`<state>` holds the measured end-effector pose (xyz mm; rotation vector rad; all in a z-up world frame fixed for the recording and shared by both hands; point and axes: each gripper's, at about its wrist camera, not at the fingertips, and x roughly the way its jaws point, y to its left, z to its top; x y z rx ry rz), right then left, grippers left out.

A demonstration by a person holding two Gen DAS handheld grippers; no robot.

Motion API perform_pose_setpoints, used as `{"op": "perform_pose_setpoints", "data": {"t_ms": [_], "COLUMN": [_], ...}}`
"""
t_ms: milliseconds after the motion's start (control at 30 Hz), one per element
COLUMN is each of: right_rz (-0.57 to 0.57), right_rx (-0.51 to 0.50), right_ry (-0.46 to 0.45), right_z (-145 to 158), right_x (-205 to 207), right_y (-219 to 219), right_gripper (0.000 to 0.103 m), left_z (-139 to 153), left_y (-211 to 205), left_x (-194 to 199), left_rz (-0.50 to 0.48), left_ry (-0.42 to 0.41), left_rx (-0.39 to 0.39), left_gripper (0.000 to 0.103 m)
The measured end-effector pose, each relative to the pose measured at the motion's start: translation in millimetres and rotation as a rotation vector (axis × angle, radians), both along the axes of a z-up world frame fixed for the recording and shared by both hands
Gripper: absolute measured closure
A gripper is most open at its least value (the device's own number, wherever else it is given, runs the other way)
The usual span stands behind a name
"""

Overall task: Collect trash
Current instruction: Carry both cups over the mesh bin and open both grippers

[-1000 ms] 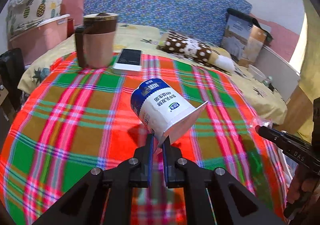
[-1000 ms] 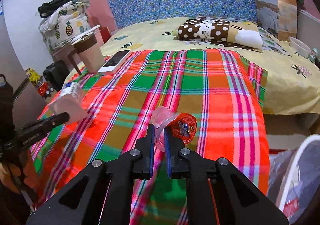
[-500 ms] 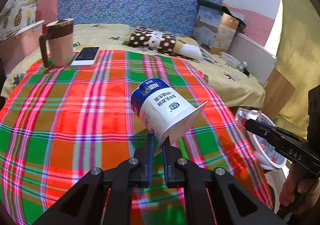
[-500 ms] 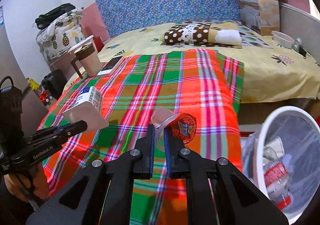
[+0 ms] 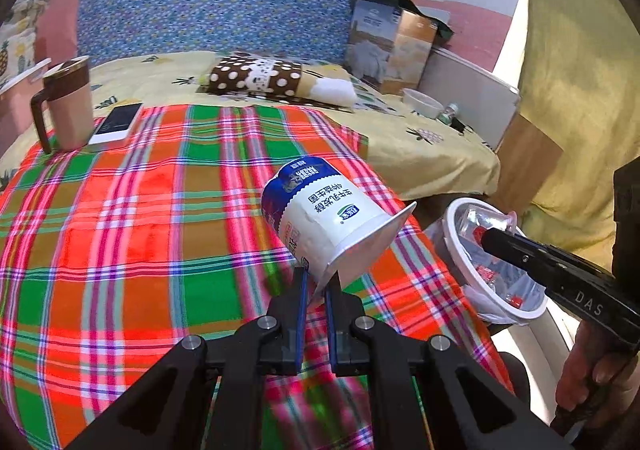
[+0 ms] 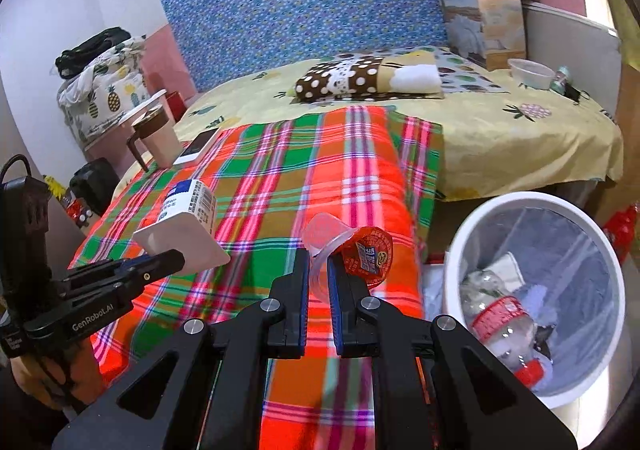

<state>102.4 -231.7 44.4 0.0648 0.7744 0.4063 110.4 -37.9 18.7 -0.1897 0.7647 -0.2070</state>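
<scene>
My left gripper (image 5: 315, 282) is shut on the rim of a white and blue yogurt cup (image 5: 320, 214), held tilted above the plaid blanket (image 5: 140, 218). My right gripper (image 6: 318, 270) is shut on a small clear jelly cup (image 6: 332, 240) with a peeled red foil lid (image 6: 370, 256). In the left wrist view the right gripper (image 5: 490, 238) holds that jelly cup (image 5: 478, 218) over the white trash bin (image 5: 456, 250). In the right wrist view the left gripper (image 6: 174, 260) and its yogurt cup (image 6: 188, 222) hang at the left, and the bin (image 6: 454, 270) stands lower right with bottles inside.
A brown-lidded mug (image 5: 68, 106) and a white phone (image 5: 116, 124) sit at the blanket's far left corner. A polka-dot pillow (image 5: 260, 78), a paper bag (image 5: 392, 46) and a small bowl (image 5: 422, 106) lie on the yellow bed beyond. A person's hand (image 5: 592, 378) grips the right tool.
Both grippers have swung to the right with their cups. The trash bin has come into view, and the jelly cup now sits over its rim.
</scene>
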Motion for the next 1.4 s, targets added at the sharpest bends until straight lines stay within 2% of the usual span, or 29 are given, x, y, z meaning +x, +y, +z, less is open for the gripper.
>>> {"op": "perform_pose_setpoints", "data": {"t_ms": [633, 1200, 1233, 1300, 1333, 1367, 1400], "right_rz": [-0.216, -0.359, -0.362, -0.366, -0.367, -0.367, -0.367], "right_rx": [-0.004, -0.005, -0.005, -0.004, -0.006, -0.007, -0.004], "right_ry": [0.035, 0.147, 0.154, 0.164, 0.166, 0.168, 0.166], "right_z": [-13, -38, -38, -39, -39, -39, -39], "right_x": [-11, -7, -7, -8, -9, -8, -9], "right_y": [-92, -149, -151, -154, -155, -157, -158], "right_gripper": [0.092, 0.090, 0.087, 0.072, 0.060, 0.055, 0.055], "left_z": [-4, -26, -28, -31, -32, -33, -34], "left_y": [-106, -202, -207, -216, -219, -222, -223], "left_x": [29, 64, 66, 68, 68, 69, 68], "left_rz": [-0.222, -0.427, -0.436, -0.461, -0.471, -0.476, -0.478], "left_ry": [0.011, 0.055, 0.058, 0.064, 0.069, 0.075, 0.074], "left_rx": [0.017, 0.051, 0.055, 0.058, 0.059, 0.063, 0.064], "left_gripper": [0.095, 0.095, 0.095, 0.095, 0.095, 0.095, 0.094]}}
